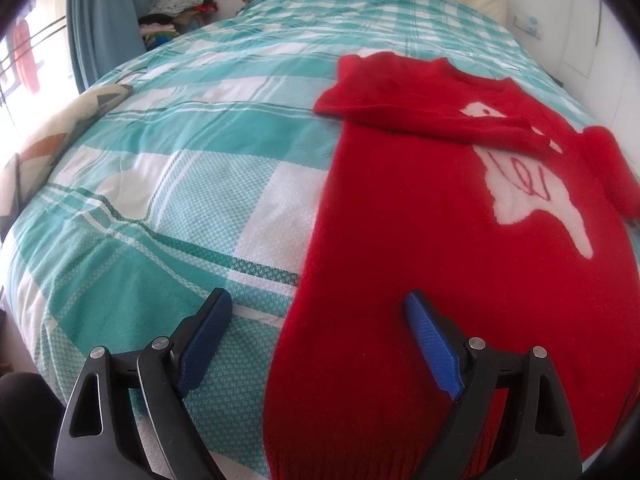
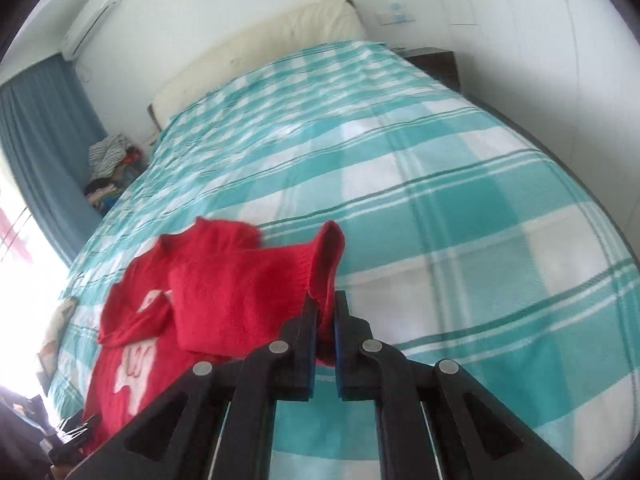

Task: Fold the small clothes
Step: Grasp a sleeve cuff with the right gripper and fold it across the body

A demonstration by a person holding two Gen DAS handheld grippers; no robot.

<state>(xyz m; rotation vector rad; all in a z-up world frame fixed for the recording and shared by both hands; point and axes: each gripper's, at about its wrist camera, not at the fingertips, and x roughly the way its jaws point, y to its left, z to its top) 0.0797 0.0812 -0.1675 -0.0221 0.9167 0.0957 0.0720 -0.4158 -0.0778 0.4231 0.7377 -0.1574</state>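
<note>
- Teal-and-white checked bedspread (image 1: pixel 168 184) covers a bed, and a red sweater (image 1: pixel 420 280) lies flat on it, front up, one sleeve already folded across the chest.
- Left claw (image 1: pixel 318 310) is spread wide, hovering over the sweater's lower left edge and touching nothing.
- Right claw (image 2: pixel 325 304) is pressed together, pinching the other sleeve's cuff (image 2: pixel 326 264) and holding it lifted.
- Risk: the fuzzy cuff could slip free, or pulling could drag the unpinned body and rumple the first fold.
- No containers are visible; only a clothes heap (image 1: pixel 176 8) beside the bed.
</note>
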